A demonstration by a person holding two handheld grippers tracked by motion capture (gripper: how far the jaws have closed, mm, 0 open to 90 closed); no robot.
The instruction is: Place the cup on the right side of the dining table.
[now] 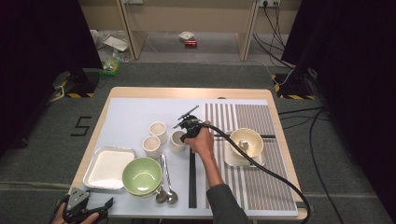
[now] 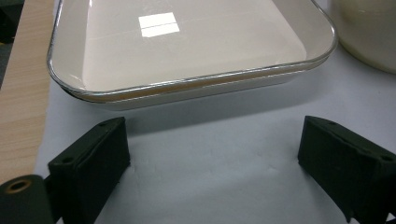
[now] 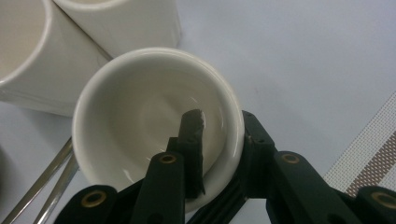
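Right gripper (image 3: 223,140) has its jaws pinched on the rim of a small white ceramic cup (image 3: 154,116), one jaw inside, one outside; cup sits mid-table beside two matching cups (image 1: 155,138). Left gripper (image 2: 212,161) hangs open near the white tray (image 2: 187,46).

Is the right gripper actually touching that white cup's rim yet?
Touching. In the right gripper view, the right gripper has one jaw inside the white cup and one outside, pinching its wall with no gap visible.
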